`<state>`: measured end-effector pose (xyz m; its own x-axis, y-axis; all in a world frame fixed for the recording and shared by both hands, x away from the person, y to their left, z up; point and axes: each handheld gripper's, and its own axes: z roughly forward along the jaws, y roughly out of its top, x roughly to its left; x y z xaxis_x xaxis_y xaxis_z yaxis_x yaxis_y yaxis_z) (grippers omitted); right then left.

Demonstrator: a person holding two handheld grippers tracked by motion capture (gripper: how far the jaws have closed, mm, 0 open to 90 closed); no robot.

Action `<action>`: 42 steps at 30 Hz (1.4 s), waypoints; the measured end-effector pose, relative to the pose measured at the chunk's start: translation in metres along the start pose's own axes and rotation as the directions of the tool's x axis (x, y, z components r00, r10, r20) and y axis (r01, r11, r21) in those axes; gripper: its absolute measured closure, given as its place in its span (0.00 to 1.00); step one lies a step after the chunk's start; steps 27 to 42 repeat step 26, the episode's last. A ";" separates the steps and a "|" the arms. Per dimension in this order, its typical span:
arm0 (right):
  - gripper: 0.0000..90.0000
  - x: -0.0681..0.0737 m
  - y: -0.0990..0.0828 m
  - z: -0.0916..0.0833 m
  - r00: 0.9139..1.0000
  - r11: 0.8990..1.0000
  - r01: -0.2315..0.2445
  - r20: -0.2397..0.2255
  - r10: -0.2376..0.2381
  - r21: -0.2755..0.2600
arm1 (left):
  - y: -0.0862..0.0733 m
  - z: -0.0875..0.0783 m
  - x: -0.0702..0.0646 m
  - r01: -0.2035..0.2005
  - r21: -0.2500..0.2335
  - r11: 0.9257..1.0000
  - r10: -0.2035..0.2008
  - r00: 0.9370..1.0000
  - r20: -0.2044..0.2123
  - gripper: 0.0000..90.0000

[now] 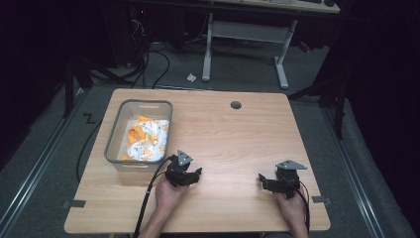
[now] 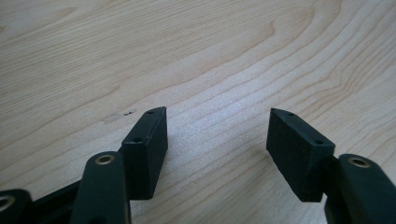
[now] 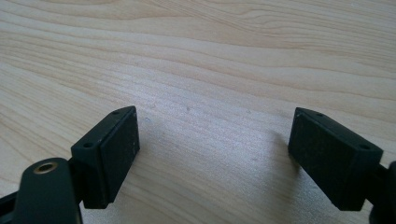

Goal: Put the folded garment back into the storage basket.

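Two grippers: both sit low over the wooden table (image 1: 237, 139), near the person's edge, and neither one holds a thing.
Left gripper (image 1: 194, 175): its jaws stand apart with only bare wood between them; it is just beside the near right corner of the bin.
Right gripper (image 1: 262, 179): its jaws are spread wide too, with nothing in them; it is well apart from the bin.
Bin (image 1: 115, 144): a clear grey box on the left side of the table.
Crumpled thing (image 1: 146, 139): white and orange, all bunched up, lying inside the bin. It looks like cloth or a wrapper, but I cannot tell which.
First worry: the left gripper could bump the bin wall as it goes in, because it is so close to the corner. The bin looks light, so I think it might slide or tip.
Second worry: the bunched thing looks soft. A pinch on one small fold might slip off, or only part might lift and the rest drag on the rim.
Third worry: the cable (image 1: 148, 196) from the left gripper runs near the bin and could catch on it.
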<state>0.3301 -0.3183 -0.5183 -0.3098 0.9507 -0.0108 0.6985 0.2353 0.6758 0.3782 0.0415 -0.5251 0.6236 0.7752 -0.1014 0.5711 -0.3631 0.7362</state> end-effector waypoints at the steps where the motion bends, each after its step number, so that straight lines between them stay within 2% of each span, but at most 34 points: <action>1: 0.18 0.000 0.000 0.000 1.000 1.000 0.000 0.000 0.000 0.000 | 0.000 0.000 0.000 0.000 0.001 1.000 0.000 1.000 0.001 0.43; 5: 0.18 0.000 0.000 0.000 1.000 1.000 0.000 0.000 0.000 0.000 | 0.000 0.000 0.000 -0.003 0.000 1.000 0.003 1.000 0.001 0.42; 11: 0.18 0.000 0.000 0.000 1.000 1.000 0.000 0.000 0.000 0.000 | 0.000 0.001 -0.006 -0.038 0.016 0.999 0.038 0.998 -0.040 0.39; 42: 0.18 0.000 0.000 0.000 1.000 1.000 0.000 0.000 0.000 0.000 | -0.001 0.001 -0.007 -0.026 0.018 0.999 0.027 0.998 -0.051 0.37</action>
